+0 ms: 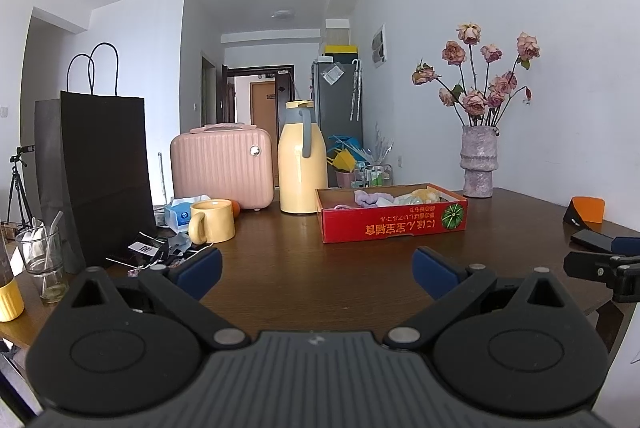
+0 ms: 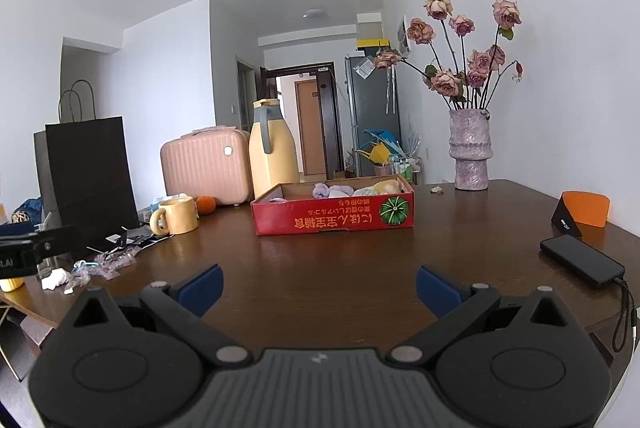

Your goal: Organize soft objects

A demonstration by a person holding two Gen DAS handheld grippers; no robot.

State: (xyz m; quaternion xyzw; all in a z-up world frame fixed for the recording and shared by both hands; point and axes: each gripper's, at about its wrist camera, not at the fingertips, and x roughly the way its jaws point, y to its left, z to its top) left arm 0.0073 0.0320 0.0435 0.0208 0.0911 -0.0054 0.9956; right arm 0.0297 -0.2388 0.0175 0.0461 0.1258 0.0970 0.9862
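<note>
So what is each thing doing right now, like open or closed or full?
Left tool: open, holding nothing.
Right tool: open, holding nothing.
Red box: open top, soft things inside.
Pink case: closed, upright.
Yellow jug: lid on, upright.
Black bag: standing.
Vase: upright, holding flowers.

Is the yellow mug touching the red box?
Apart. The right wrist view shows bare table between the yellow mug and the red box; the left wrist view shows the same gap.
</note>
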